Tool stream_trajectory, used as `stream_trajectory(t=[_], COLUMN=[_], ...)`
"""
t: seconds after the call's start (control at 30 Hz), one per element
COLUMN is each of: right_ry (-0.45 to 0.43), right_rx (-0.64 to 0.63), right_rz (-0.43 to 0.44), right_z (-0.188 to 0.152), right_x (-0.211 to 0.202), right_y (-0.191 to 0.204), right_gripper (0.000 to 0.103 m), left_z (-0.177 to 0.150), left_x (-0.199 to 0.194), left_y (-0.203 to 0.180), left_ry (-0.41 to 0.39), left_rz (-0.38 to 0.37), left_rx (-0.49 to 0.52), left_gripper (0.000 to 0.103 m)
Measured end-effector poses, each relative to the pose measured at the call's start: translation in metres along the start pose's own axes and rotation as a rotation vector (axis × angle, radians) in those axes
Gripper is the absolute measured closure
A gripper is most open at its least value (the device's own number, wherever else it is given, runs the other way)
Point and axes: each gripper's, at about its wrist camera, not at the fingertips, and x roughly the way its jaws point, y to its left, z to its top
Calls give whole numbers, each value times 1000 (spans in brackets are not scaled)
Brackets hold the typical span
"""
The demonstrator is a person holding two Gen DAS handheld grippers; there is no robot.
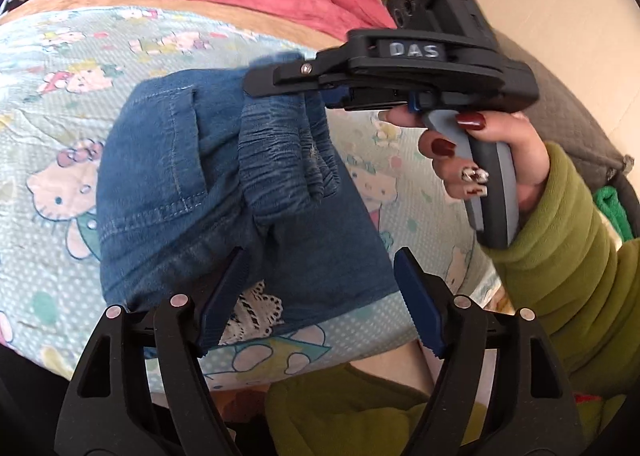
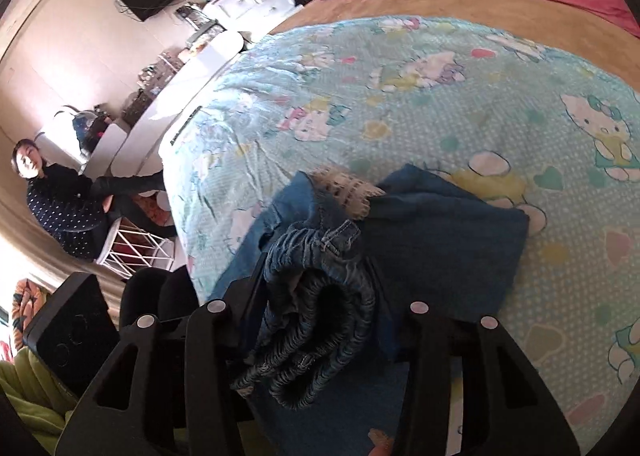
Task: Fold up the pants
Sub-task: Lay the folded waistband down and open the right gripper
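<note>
The pants [image 1: 224,192] lay folded on the bed [image 1: 60,104]. The right gripper [image 1: 280,84] was clamped on their bunched waistband [image 1: 288,148], lifted over the far half. The left gripper [image 1: 316,296] hovered nearer, jaws apart, over the near edge.

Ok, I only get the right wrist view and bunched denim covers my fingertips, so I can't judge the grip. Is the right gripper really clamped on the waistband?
Observer: Yes. From the side, in the left wrist view, the right gripper is shut on the waistband, and the gathered elastic hangs below its tip over the folded pants.
Operator: And the left gripper? I only see its body.
Observer: The left gripper is open, its jaws spread wide over the near edge of the pants, clamping nothing.
</note>
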Motion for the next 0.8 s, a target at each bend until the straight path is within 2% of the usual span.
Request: stream_trajectory(t=[0.03, 0.1, 0.17, 0.23, 0.27, 0.33, 0.37, 0.4, 0.43, 0.57, 0.67, 0.8], right_ry=[16, 4, -36, -87, -111, -155, -177, -189, -208, -239, -231, -138], right_rx=[23, 54, 72, 59, 47, 16, -8, -30, -68, -252, -391, -540], right_rz=[-40, -44, -23, -48, -56, -67, -82, -94, -115, -202, -210, -183], right_z=[-4, -9, -15, -19, -20, -27, -32, -35, -42, -71, -96, -111], right_x=[2, -1, -14, -31, -40, -57, -66, -70, -78, -88, -82, -52], right_y=[-9, -19, -25, -23, -22, -17, -12, -4, 5, 40, 73, 111], right_gripper=[51, 44, 41, 38, 38, 38, 37, 28, 25, 24, 24, 25], left_z=[-1, 0, 2, 5, 8, 16, 20, 25, 29, 41, 49, 59], left_x=[0, -3, -16, -32, -42, -64, -72, -80, -88, -102, -96, -75], left_y=[1, -2, -1, 1, 2, 10, 18, 30, 42, 74, 90, 92], left_ry=[5, 6, -15, -54, -82, -138, -155, -172, -188, -190, -167, -97], left_rz=[-6, -18, -14, 1, 16, 94, 145, 192, 217, 310, 325, 299], left_rx=[0, 6, 11, 14, 18, 24, 12, -17, -55, -109, -134, -103], left_gripper=[36, 35, 32, 29, 27, 27, 27, 27, 27, 27, 27, 30])
